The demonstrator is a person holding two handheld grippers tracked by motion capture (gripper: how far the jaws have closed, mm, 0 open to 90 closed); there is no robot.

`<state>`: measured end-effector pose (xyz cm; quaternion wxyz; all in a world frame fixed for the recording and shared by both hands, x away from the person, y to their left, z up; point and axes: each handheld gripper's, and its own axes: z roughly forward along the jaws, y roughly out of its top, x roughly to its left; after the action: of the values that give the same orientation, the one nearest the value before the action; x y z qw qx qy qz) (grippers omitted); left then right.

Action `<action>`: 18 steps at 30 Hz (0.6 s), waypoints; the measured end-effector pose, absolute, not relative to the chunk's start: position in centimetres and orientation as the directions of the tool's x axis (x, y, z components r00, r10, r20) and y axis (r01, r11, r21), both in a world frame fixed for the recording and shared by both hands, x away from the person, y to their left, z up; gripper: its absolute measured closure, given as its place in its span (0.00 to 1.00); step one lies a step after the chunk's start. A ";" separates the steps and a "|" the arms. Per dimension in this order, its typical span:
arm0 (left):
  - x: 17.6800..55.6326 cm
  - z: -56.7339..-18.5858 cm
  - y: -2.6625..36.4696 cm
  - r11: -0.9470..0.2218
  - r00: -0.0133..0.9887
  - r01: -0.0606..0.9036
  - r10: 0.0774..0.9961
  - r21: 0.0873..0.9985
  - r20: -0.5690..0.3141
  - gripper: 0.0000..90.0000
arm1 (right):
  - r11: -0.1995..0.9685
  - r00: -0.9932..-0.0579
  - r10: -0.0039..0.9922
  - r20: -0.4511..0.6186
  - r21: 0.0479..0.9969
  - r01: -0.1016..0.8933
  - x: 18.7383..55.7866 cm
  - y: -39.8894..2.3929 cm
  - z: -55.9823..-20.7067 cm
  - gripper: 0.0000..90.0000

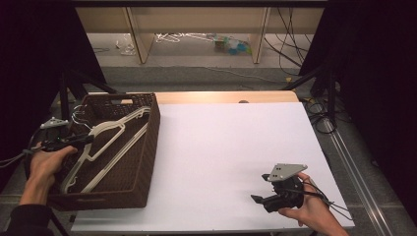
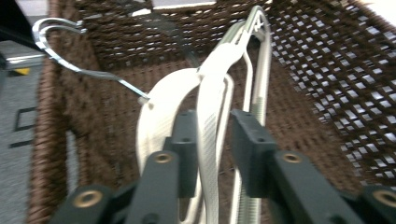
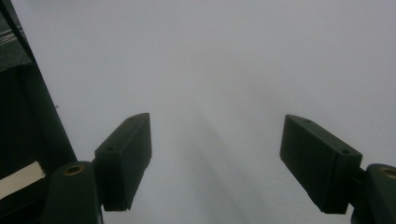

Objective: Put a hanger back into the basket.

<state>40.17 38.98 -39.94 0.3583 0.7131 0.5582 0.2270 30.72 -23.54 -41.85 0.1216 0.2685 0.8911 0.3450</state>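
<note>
Here, left gripper (image 2: 212,140) fingers straddle, unclamped, a light, stiff, slippery white plastic hanger (image 2: 208,88) shoulder in the brown wicker basket (image 2: 327,70); right gripper (image 3: 215,158) fingers gape empty.

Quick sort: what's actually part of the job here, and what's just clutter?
In the job:
- white hangers, lying in the brown wicker basket
- left hand-held gripper, jaws either side of one hanger with a gap showing

Just lying about:
- right hand-held gripper, open above the white tabletop
- cables and clutter on the floor beyond
</note>
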 end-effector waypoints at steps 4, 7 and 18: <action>39.9 -39.6 38.5 -0.062 0.236 0.614 0.966 0.787 -0.108 0.58 | 0.618 -0.824 0.566 -0.028 0.676 0.402 30.7 -23.5 -41.9 0.29; 39.7 -39.3 38.1 -0.072 0.269 0.604 0.956 0.794 -0.117 0.58 | 0.630 -0.831 0.556 -0.034 0.670 0.393 30.8 -23.5 -41.9 0.29; 38.3 -37.8 34.1 -0.070 0.369 0.531 0.916 0.844 -0.156 0.42 | 0.619 -0.822 0.568 -0.040 0.679 0.394 30.8 -23.6 -42.0 0.28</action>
<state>38.31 34.14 -37.78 0.4434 0.6985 0.5181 0.2169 30.82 -23.56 -42.02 0.1264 0.2700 0.8908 0.3430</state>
